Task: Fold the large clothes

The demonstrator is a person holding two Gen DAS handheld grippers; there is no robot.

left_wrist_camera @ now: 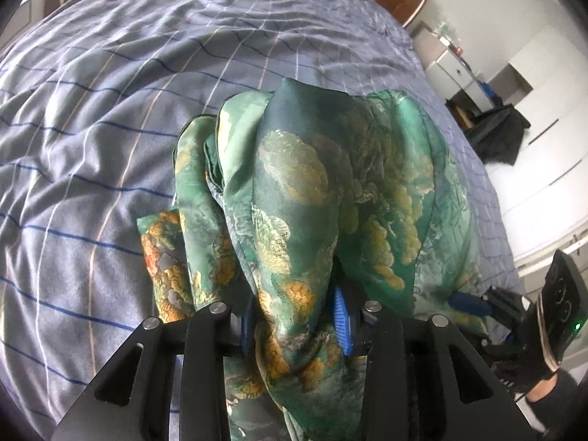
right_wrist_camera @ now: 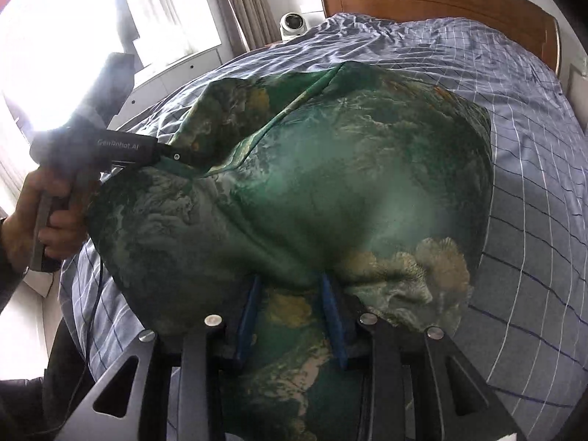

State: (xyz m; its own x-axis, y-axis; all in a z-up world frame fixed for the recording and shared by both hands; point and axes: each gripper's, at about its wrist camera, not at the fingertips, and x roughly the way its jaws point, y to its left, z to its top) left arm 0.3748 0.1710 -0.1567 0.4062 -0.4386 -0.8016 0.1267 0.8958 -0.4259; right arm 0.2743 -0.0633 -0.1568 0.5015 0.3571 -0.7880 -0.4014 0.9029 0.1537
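Holding the green printed garment point(right_wrist_camera: 294, 191) bunched over the checked bed point(right_wrist_camera: 533, 169): our left gripper point(left_wrist_camera: 294, 316) and right gripper point(right_wrist_camera: 290, 312) each pinch a gather of cloth, jaws narrow. We see no flat fold yet; spreading and folding look left to do.

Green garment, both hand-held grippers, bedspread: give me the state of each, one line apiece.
Green garment: bunched, draped loosely over the bed, pinched at two spots.
Left hand-held gripper: shut on a gathered fold of the green garment.
Right hand-held gripper: shut on the green garment, cloth between its blue pads.
Bedspread: spread across the bed, wrinkled.
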